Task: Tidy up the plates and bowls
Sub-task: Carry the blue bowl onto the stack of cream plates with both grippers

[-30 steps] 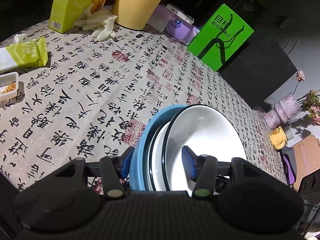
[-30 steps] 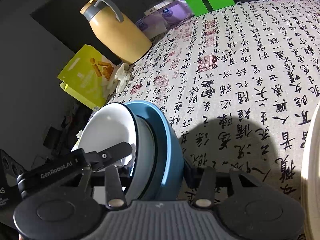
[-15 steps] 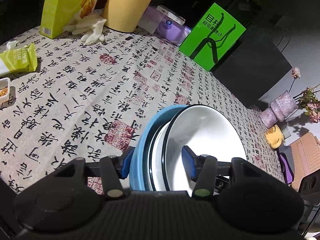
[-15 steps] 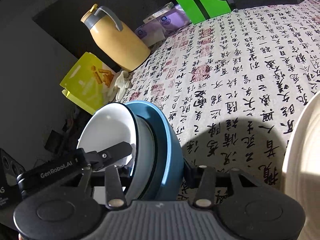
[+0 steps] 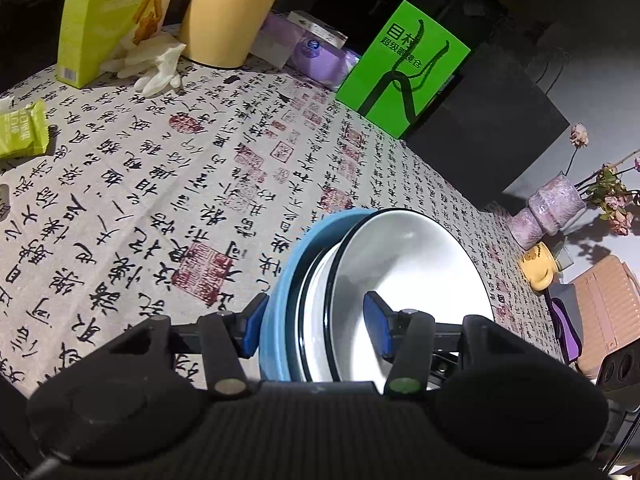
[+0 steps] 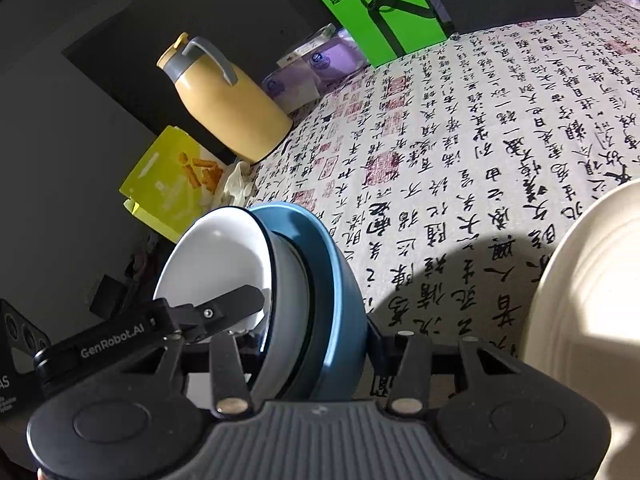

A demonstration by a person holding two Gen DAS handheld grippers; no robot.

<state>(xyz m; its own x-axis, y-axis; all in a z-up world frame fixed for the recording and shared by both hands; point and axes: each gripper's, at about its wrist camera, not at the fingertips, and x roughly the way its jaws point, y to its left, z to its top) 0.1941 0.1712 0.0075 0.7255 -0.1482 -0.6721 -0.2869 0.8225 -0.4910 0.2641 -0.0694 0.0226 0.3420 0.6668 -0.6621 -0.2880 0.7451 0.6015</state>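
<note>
both grippers carrying a nested stack over the table

the table [image 5: 168, 184], under a calligraphy-print cloth, fills the view ahead of and below both grippers. at its far edge, well beyond the fingers, stand a yellow jug [image 6: 228, 108], a green bag [image 5: 404, 68] and a lime snack box [image 5: 108, 16].

a large cream plate [image 6: 588, 304] sits at the right of the right gripper, near it and low, only partly in view.

the stack is the thing in hand: a blue bowl [image 6: 340, 292] outermost, a white bowl [image 5: 408, 272] with a dark rim nested inside it, and what looks like a further dish between them. it is tilted steeply, almost on edge, and seems to be off the cloth, judging by the shadow below.

the left gripper [image 5: 316, 326] is closed across one side of the stack's rim, one blue pad behind the blue bowl and one inside the white bowl. the right gripper [image 6: 316, 344] clamps the opposite side the same way, its jaws partly closed to the stack's thickness.

the step in hand looks like a two-handed carry of the nested bowls toward a resting place, possibly the cream plate. the next move calls for levelling the stack before lowering it, with both grips kept even so the inner bowl cannot slide out.
</note>
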